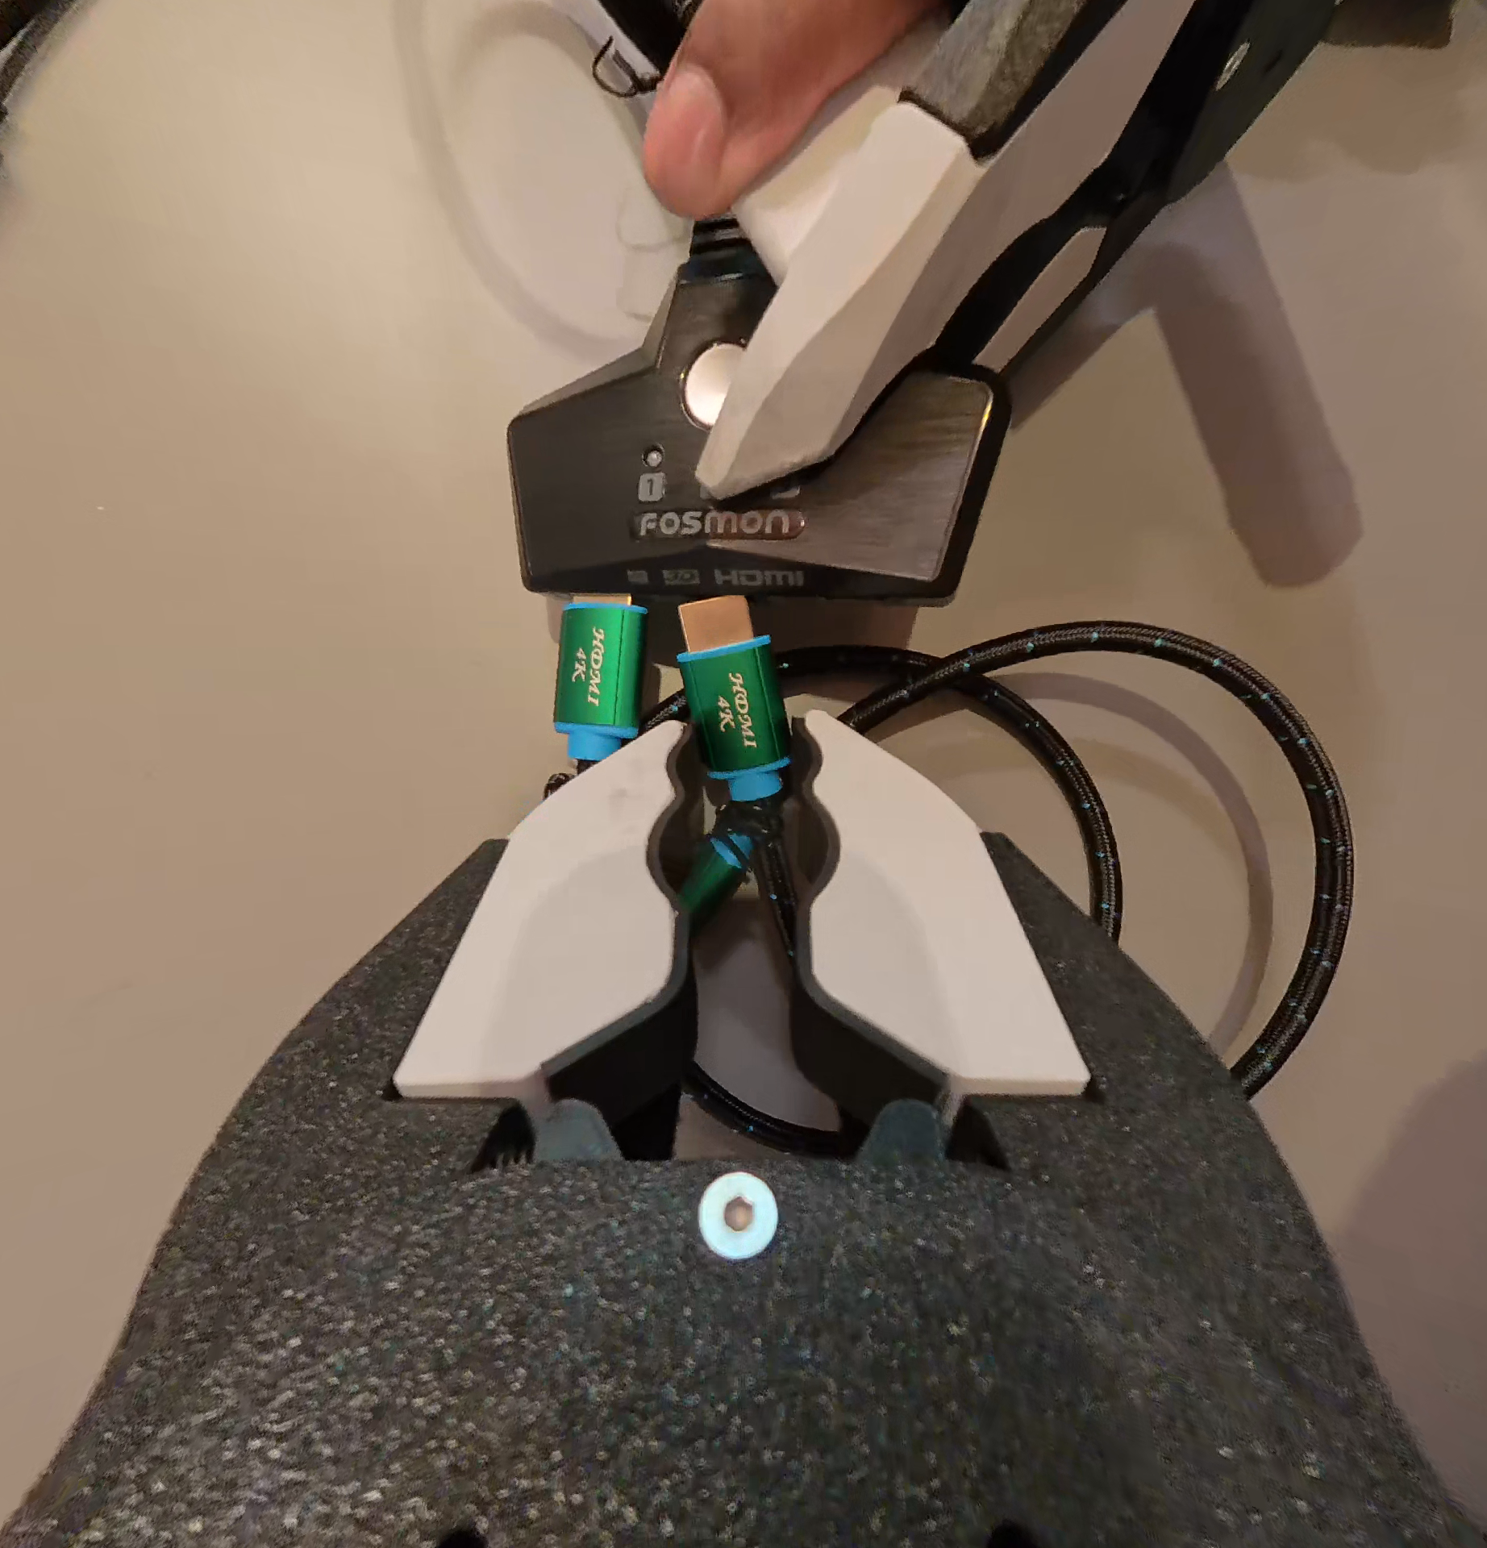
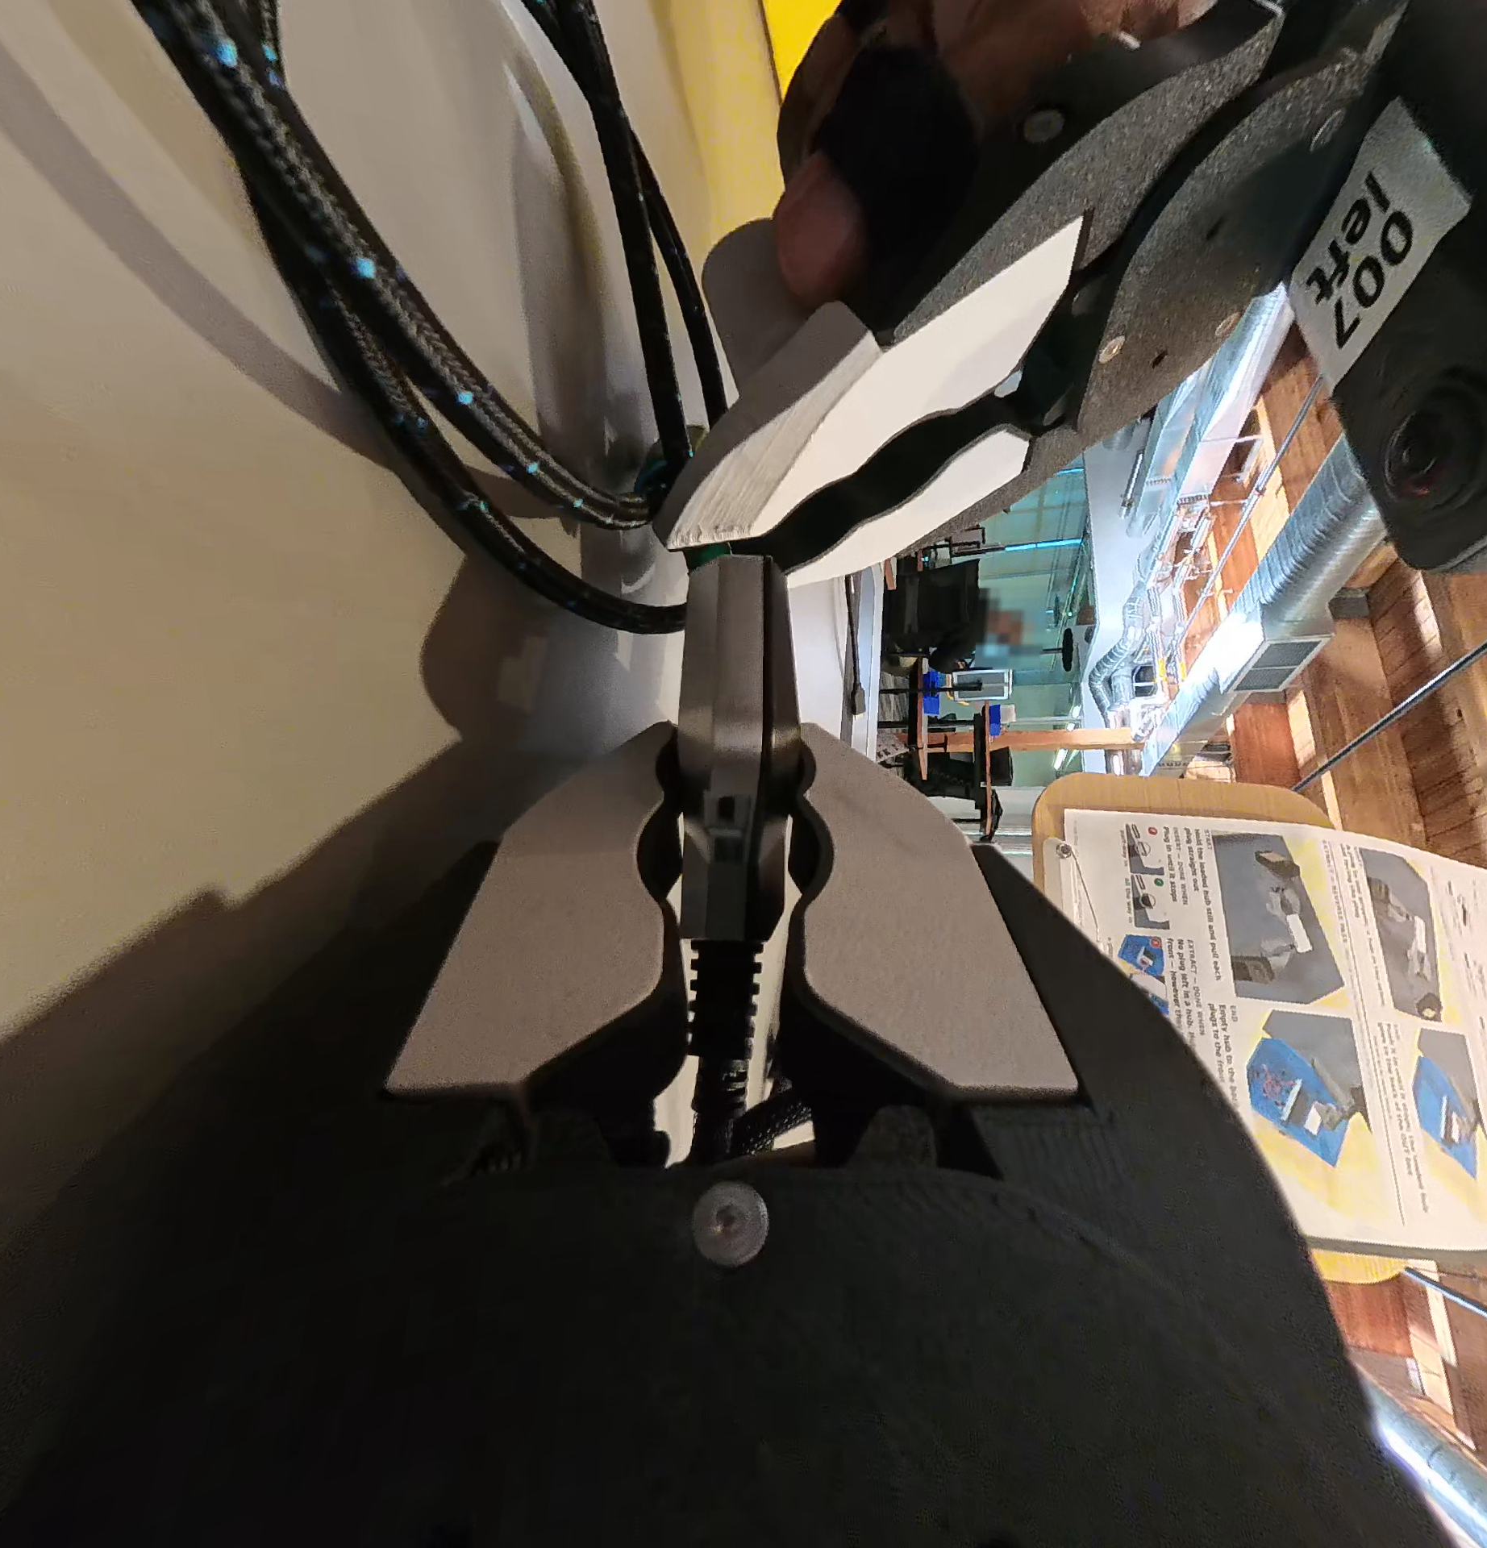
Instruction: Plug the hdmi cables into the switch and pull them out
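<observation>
Printed sheet on a wooden board; yellow panel

Jaws grip green plug (gold-tipped).

Green plugs with blue collars, black blue-flecked braided cable, black switch box

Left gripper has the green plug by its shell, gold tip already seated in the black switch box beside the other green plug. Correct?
Not quite. The left gripper does hold the green plug by its shell, but the left wrist view shows its gold tip bare, just short of the black switch box. Only the other green plug is seated.
</observation>
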Action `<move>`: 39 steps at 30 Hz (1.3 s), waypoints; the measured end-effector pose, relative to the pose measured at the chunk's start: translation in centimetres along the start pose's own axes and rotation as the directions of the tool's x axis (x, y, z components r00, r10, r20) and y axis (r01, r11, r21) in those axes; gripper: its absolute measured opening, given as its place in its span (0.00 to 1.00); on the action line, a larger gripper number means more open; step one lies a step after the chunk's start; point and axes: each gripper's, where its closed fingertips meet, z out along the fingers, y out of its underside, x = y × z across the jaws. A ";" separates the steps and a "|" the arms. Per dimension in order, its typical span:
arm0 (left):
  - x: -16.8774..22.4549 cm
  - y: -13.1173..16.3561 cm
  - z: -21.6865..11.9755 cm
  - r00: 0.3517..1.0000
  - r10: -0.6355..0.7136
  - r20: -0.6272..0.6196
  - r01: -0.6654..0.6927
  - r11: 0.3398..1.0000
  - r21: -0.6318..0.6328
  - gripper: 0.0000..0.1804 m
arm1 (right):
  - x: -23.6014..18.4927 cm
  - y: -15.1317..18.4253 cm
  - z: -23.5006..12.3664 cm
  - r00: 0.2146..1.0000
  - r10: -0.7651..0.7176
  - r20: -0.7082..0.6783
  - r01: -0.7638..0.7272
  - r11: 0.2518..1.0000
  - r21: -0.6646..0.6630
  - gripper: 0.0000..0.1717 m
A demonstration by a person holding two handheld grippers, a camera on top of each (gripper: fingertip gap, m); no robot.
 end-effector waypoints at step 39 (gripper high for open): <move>-1.5 1.3 -0.8 0.774 0.473 0.420 -0.444 0.879 -0.172 0.17 | -0.2 0.9 0.5 0.998 0.046 -0.031 -0.048 0.996 -0.069 0.12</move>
